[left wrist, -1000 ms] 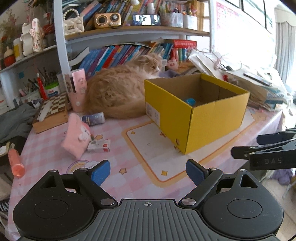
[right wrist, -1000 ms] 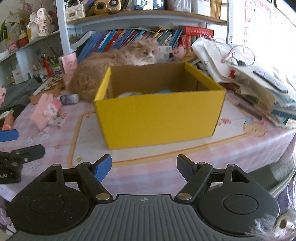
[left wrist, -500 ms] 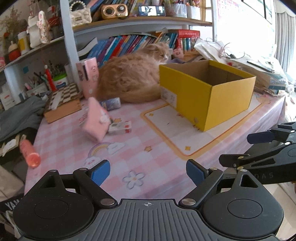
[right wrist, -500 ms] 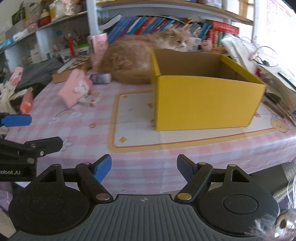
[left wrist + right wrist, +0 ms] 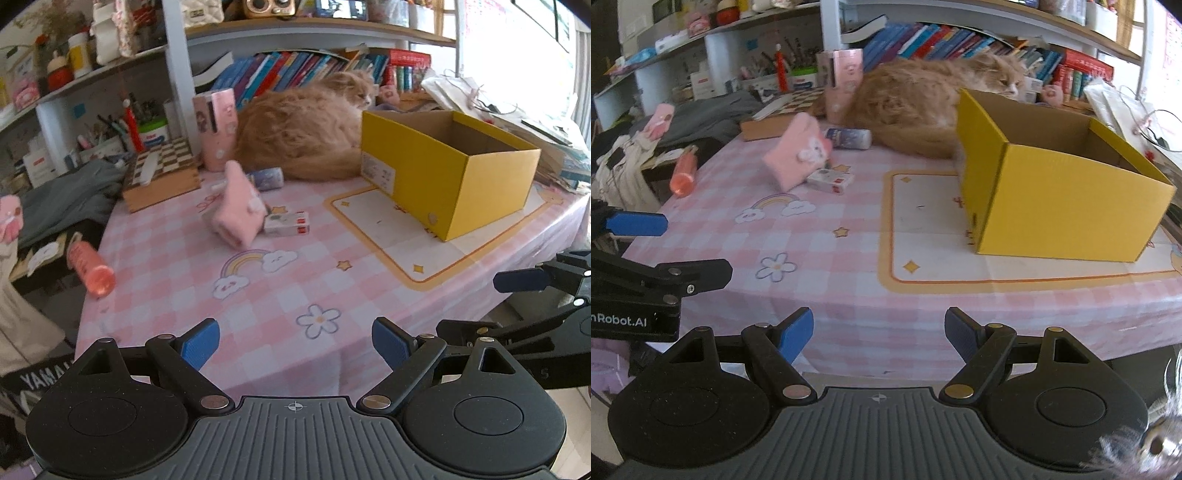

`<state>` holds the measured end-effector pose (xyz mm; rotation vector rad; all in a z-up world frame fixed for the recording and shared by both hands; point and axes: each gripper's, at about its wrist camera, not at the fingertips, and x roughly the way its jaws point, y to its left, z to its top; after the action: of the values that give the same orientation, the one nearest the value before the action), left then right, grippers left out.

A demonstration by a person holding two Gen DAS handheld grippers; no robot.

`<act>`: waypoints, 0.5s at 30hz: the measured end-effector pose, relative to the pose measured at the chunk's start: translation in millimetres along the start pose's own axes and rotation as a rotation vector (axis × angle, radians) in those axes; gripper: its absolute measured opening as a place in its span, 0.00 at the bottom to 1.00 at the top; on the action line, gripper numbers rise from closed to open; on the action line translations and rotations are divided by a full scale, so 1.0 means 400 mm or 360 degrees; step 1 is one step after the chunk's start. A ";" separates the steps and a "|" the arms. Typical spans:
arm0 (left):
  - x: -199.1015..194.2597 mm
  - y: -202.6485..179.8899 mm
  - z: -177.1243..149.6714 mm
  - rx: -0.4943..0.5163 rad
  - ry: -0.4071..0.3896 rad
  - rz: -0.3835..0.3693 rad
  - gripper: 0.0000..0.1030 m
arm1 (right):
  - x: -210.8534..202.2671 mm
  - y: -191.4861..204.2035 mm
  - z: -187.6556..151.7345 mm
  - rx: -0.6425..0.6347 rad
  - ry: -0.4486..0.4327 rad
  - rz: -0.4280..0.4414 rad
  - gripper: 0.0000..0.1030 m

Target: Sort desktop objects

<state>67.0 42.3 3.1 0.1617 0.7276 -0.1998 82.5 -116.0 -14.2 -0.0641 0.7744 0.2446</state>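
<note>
Pulled back from the yellow box [image 5: 448, 173], now at two o'clock; left gripper [image 5: 293, 341] and right gripper [image 5: 879, 332] both spread, empty; pink pouch [image 5: 238, 208] at eleven o'clock, closer to centre, likely next pick.

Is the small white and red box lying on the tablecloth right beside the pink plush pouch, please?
Yes, the small white and red box lies flat on the tablecloth, right against the pink plush pouch.

Both grippers pulled back from the yellow box [image 5: 461, 184] toward the table's near edge (left side); left gripper [image 5: 295, 341] now faces the pink pouch [image 5: 238, 210].
</note>
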 end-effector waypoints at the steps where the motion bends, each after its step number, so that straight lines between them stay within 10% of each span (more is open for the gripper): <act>1: -0.002 0.006 -0.003 -0.0011 0.0000 0.0005 0.89 | 0.001 0.005 0.000 -0.0011 0.0003 0.0007 0.74; 15: -0.011 0.058 -0.008 -0.0121 -0.0021 0.0059 0.89 | 0.015 0.063 0.018 -0.0180 -0.0007 0.0070 0.74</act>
<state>67.1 65.9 5.5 0.1014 0.7174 -0.1374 85.5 -89.4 -12.6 -0.1535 0.7576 0.3302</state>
